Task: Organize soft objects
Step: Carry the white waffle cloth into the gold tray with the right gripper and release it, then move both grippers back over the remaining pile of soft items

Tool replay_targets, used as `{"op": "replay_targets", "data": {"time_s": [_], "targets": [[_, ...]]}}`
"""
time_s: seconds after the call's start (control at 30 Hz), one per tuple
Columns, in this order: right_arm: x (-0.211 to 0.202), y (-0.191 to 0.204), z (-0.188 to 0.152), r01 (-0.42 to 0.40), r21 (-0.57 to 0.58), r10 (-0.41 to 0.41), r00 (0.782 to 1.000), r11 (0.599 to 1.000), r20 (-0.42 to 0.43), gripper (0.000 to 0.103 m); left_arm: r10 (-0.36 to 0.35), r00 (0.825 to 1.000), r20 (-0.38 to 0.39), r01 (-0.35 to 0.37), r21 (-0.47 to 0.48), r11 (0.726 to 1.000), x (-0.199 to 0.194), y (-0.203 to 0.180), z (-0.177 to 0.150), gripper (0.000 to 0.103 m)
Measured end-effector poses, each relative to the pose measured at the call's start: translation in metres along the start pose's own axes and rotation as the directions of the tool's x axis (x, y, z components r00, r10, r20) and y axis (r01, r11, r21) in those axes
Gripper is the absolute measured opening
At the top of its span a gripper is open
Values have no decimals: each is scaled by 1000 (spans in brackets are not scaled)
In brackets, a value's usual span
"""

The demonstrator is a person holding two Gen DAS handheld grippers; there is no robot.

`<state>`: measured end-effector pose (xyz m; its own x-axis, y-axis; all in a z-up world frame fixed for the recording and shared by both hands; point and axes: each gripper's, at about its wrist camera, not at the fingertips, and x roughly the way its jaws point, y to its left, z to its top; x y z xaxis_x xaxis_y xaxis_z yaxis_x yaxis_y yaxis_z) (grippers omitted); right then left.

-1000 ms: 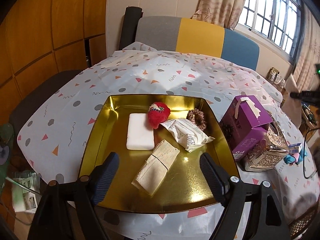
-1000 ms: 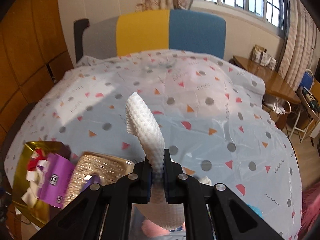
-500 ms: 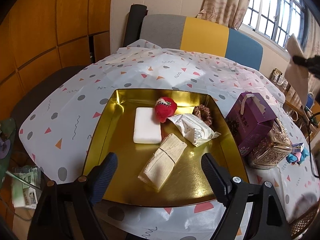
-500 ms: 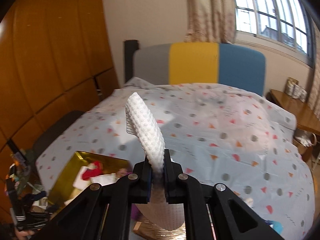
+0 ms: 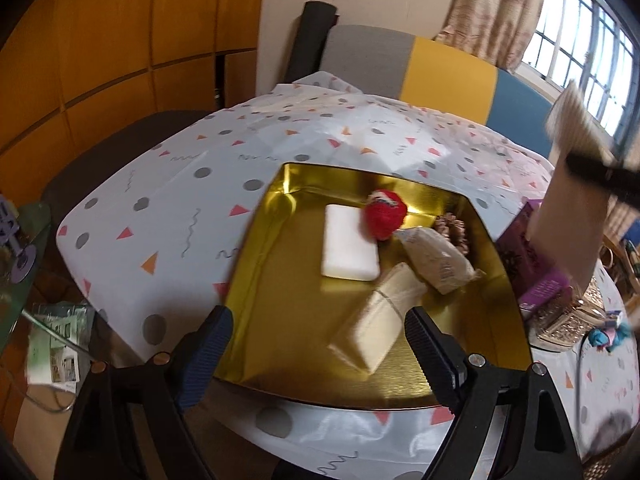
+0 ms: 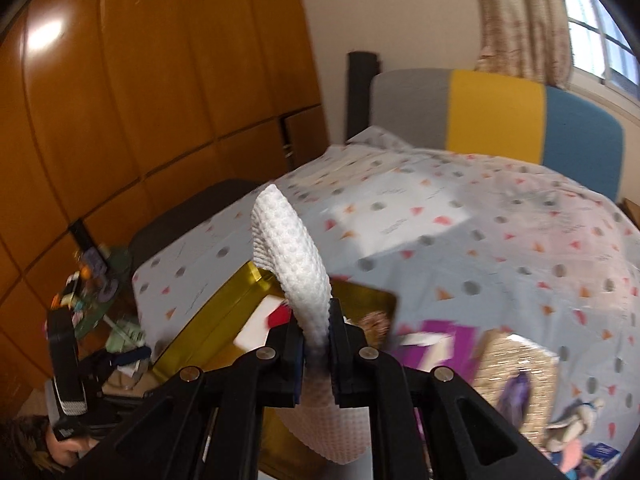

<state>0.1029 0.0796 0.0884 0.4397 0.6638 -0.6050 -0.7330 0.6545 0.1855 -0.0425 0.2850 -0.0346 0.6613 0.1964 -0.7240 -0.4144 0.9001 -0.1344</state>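
Your right hand-held gripper (image 6: 317,338) is clenched on a white dimpled cloth (image 6: 294,256). One end of the cloth stands up past the pads and curls toward the left of the right wrist view; the other end hangs below the jaws. From the left wrist view the same cloth (image 5: 572,216) shows at the right edge, blurred, above the purple box (image 5: 528,256).

Your left hand-held gripper (image 5: 316,354) is released, jaws wide apart with nothing between them, poised over the near edge of the gold tray (image 5: 280,280).

Tray contents, on the patterned surface (image 5: 192,200):
- white foam block (image 5: 348,246), lying flat near the tray's middle
- red plush item (image 5: 384,218), touching the block's far right corner
- packet in clear wrap (image 5: 436,262), just right of the block
- brown scrunchie (image 5: 454,230), behind the packet
- folded beige cloth (image 5: 380,316), nearest your left jaws, angled across the tray floor

Right of the tray: the purple box, then a gold woven basket (image 5: 572,320) just beside it. A small blue item (image 5: 608,336) lies near the basket; too blurred to identify.

Behind the surface: a grey, yellow and blue headboard (image 5: 448,68).
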Motion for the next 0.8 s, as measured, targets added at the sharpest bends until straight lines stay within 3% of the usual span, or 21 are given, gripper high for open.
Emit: {"op": "replay_targets", "data": {"time_s": [0.2, 0.33, 0.43, 0.5, 0.57, 0.8], "targets": [[61, 31, -35, -73, 2, 72, 986, 997, -150, 10, 6, 1000, -6, -6, -18, 1000, 2, 8, -2, 88], [96, 40, -63, -17, -38, 7, 964, 999, -266, 14, 1, 1000, -12, -1, -10, 1000, 4, 7, -4, 88], [108, 39, -82, 11, -94, -41, 945, 996, -324, 22, -2, 1000, -21, 2, -14, 1000, 7, 7, -5, 88], [110, 35, -90, 15, -100, -49, 934, 995, -353, 38, -3, 1000, -21, 3, -17, 1000, 7, 7, -5, 88], [110, 28, -93, -4, -64, -19, 932, 998, -363, 44, -1, 1000, -16, 1, -12, 1000, 5, 6, -5, 88], [88, 27, -93, 14, -62, -33, 949, 998, -314, 45, 2, 1000, 2, -2, 4, 1000, 0, 3, -3, 88]]}}
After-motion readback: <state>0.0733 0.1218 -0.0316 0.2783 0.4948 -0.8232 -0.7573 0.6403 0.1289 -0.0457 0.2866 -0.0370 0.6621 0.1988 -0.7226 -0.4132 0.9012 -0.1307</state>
